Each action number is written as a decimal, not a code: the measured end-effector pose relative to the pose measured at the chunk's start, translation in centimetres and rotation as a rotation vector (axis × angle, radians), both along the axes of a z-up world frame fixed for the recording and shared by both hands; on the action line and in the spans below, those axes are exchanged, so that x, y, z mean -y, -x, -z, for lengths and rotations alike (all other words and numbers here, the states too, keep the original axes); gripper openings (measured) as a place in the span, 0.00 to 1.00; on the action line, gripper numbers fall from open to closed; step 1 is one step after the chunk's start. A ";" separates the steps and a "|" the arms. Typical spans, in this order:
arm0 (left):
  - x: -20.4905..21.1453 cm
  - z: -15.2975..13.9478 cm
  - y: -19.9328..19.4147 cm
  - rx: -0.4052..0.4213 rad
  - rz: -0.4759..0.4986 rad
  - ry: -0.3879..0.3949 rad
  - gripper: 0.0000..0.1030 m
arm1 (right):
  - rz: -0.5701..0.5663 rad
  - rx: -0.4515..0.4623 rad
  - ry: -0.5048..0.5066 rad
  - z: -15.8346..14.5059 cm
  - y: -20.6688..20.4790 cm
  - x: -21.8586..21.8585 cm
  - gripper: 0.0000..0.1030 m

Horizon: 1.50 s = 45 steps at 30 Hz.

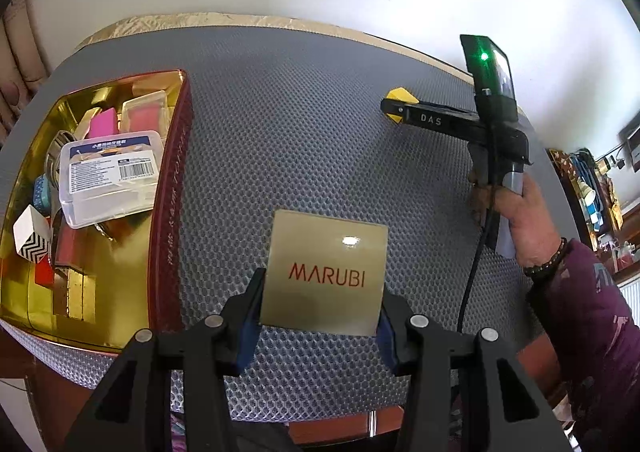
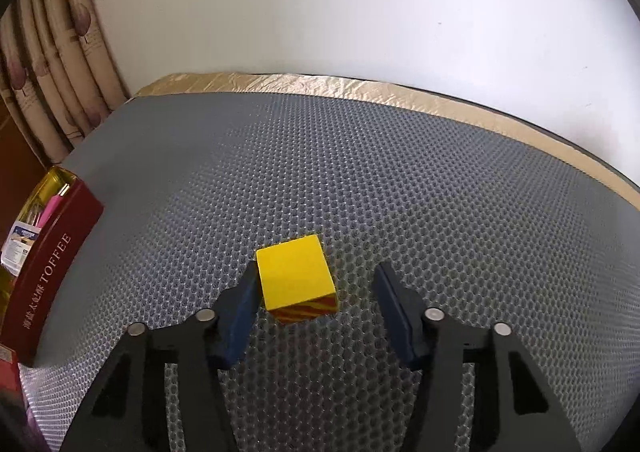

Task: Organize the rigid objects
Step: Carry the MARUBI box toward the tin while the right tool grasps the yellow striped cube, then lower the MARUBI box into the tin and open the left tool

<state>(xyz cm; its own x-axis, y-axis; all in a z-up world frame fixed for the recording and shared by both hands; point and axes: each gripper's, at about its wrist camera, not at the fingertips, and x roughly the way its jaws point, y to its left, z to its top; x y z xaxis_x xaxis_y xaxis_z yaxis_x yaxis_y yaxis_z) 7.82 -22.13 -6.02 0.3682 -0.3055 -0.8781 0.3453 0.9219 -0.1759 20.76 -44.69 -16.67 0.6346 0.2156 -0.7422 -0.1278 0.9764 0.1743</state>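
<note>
My left gripper [image 1: 320, 316] is shut on a flat gold box [image 1: 326, 272] printed MARUBI, holding it by its lower side edges above the grey mat. In the right wrist view a yellow block [image 2: 296, 276] with a red-striped front face lies on the mat between the jaws of my right gripper [image 2: 318, 280]. The left pad touches the block and the right pad stands clear of it, so that gripper is open. From the left wrist view the right gripper [image 1: 394, 105] shows at the far right, with the yellow block [image 1: 398, 93] at its tip.
A red TOFFEE tin [image 1: 172, 187] with a gold inside stands at the mat's left, also in the right wrist view [image 2: 52, 260]. It holds a clear labelled plastic box [image 1: 110, 175], pink pieces and a zigzag-patterned box [image 1: 32, 238]. A hand [image 1: 520, 219] holds the right gripper. A wall stands behind the table.
</note>
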 end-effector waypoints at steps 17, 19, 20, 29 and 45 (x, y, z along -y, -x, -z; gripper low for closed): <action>-16.3 -7.0 1.2 0.196 -0.391 -0.076 0.47 | -0.132 0.090 -0.161 -4.9 11.3 -6.3 0.27; -17.2 -6.8 0.9 0.192 -0.416 -0.069 0.47 | -0.166 0.097 -0.184 -5.9 11.9 -8.2 0.27; -17.7 -6.6 0.7 0.192 -0.424 -0.061 0.47 | -0.191 0.100 -0.203 -6.4 12.2 -9.4 0.27; -18.3 -5.5 -0.3 0.229 -0.433 -0.055 0.47 | -0.379 0.075 -0.258 -9.5 12.3 -19.1 0.27; -19.4 -2.4 -1.3 0.180 -0.377 -0.023 0.47 | -0.457 -0.031 -0.178 -6.1 8.7 -27.5 0.29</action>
